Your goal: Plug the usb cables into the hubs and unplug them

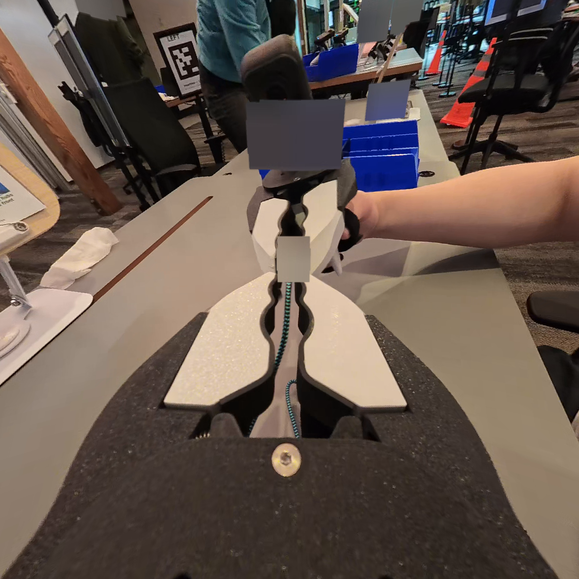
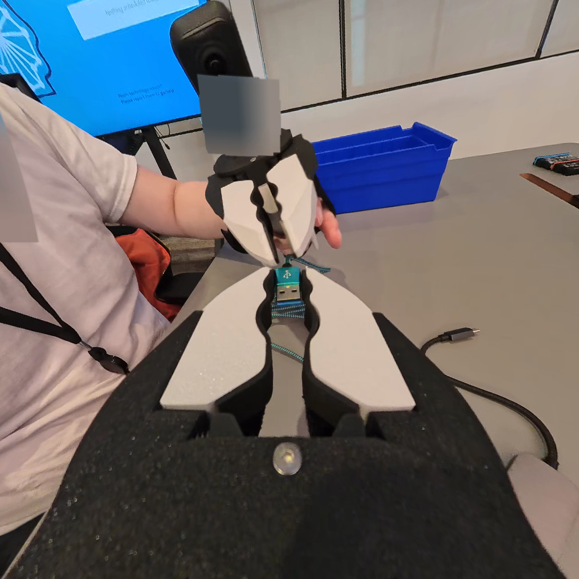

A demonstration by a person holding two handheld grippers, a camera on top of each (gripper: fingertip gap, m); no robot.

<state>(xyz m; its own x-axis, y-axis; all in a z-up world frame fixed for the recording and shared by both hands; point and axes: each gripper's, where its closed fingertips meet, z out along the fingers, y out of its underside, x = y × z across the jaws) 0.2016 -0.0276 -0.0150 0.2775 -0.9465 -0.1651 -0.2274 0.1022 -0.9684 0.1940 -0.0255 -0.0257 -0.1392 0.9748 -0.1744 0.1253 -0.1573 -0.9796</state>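
Right wrist view: my right gripper [image 2: 287, 283] clamps the teal USB plug [image 2: 287, 283], braided cable [image 2: 286, 351] trailing beneath; my left gripper [image 2: 283, 250], opposite, pinches a grey hub [image 2: 272, 203]. Blue bin [image 2: 382, 175] behind, contents unseen.

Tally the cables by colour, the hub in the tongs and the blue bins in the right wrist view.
Teal braided cable, in the right tongs: 1
Dark cable, on the table: 1
Grey hub, in the left tongs: 1
Blue bin: 1
Total: 4
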